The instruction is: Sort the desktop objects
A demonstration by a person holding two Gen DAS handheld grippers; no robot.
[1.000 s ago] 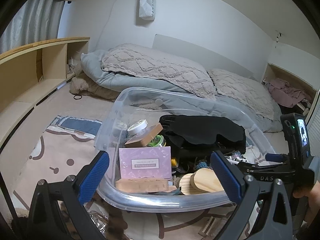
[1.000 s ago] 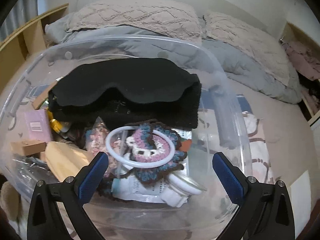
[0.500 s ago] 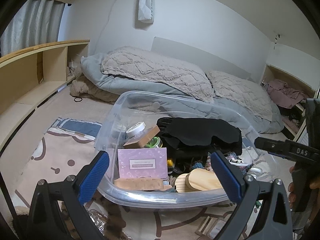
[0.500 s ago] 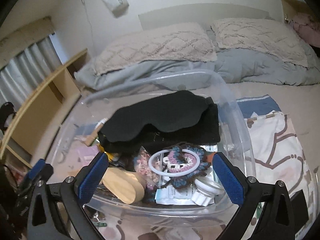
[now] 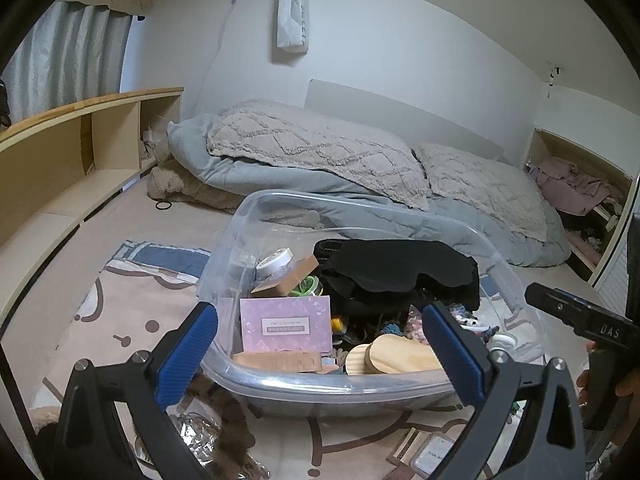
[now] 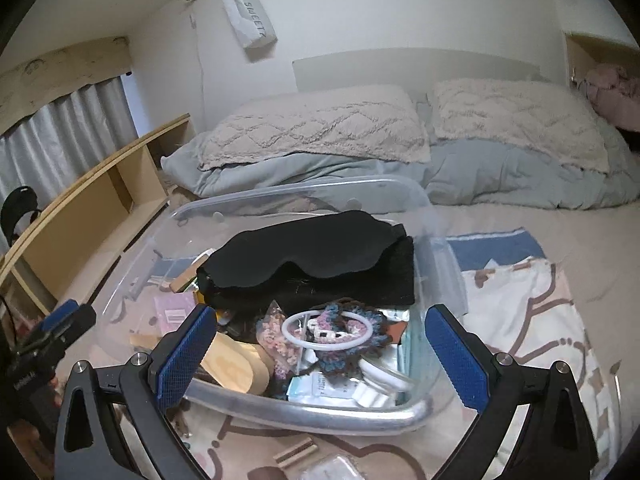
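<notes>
Grey duvet (image 5: 304,188), textured pillows (image 6: 316,132), wooden shelf (image 5: 80,140), curtain (image 5: 68,56)

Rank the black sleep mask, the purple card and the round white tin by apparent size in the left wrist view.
1. black sleep mask, clearly largest.
2. purple card.
3. round white tin, smallest, though it sits farther back, which shrinks it somewhat.

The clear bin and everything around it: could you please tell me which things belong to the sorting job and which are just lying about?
Job:
clear plastic bin
black sleep mask
purple card
wooden brush
crocheted piece

Lying about:
pillows
grey duvet
wooden shelf
patterned blanket
</notes>
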